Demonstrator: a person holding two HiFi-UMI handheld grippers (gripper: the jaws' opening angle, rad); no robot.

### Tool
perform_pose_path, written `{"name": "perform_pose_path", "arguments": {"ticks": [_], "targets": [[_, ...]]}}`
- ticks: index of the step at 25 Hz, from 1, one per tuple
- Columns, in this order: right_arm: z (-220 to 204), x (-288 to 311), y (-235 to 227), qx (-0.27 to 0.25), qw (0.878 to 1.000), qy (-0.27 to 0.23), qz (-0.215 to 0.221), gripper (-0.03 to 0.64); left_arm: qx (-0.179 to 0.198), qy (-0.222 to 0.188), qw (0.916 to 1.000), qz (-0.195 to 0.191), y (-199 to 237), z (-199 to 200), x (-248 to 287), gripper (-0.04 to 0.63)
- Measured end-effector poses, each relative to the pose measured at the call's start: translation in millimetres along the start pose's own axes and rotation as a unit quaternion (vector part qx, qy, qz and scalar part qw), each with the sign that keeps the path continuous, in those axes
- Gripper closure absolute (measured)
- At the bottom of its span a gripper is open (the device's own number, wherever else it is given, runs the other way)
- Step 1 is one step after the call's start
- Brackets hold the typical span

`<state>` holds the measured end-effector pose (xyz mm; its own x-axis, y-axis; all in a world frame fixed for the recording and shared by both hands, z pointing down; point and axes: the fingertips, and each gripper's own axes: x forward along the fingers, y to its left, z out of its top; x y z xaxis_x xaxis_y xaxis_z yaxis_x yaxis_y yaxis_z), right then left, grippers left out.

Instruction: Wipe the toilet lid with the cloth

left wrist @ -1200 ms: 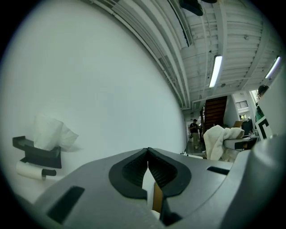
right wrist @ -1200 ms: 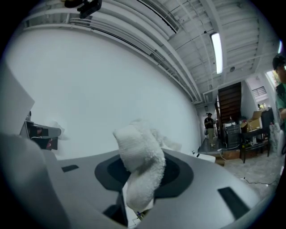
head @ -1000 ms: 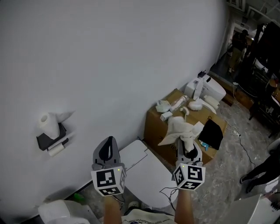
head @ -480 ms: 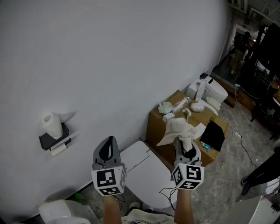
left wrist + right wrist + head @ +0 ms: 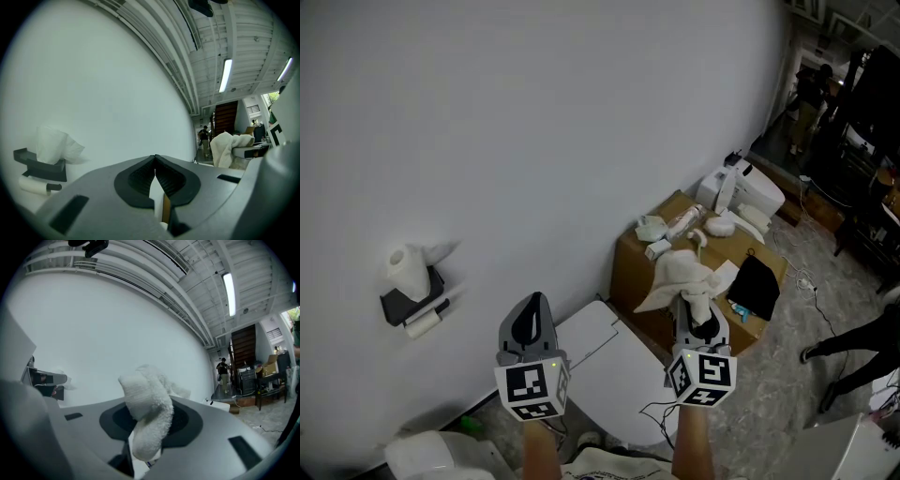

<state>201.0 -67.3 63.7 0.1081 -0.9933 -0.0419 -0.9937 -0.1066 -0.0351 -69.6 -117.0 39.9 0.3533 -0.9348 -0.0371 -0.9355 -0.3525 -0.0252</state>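
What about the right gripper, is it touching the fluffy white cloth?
Touching. The right gripper view shows the right gripper with its jaws closed on the cloth, which bulges up from between the dark pads.

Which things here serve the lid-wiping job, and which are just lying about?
Job: cloth, gripped in the right claw; toilet lid; left claw, shut and empty.
Lying about: tissue holder; cardboard box; black item on the box.

Mock toilet corner in a workshop hall. White toilet lid (image 5: 614, 370) lower centre; black wall-mounted paper-roll holder (image 5: 394, 305) left; brown cardboard box (image 5: 633, 272); ribbed metal ceiling (image 5: 253, 42), tube light (image 5: 225, 75).
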Motion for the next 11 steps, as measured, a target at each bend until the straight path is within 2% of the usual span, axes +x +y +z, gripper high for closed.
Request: {"name": "perform_pose_path", "arguments": {"ticks": [11], "targets": [[-0.2, 1.4, -3.2, -0.002, 1.0, -0.004, -0.005, 0.497, -0.001, 0.001, 1.0, -0.005, -1.9, -4.7, 5.7, 0.588]]}}
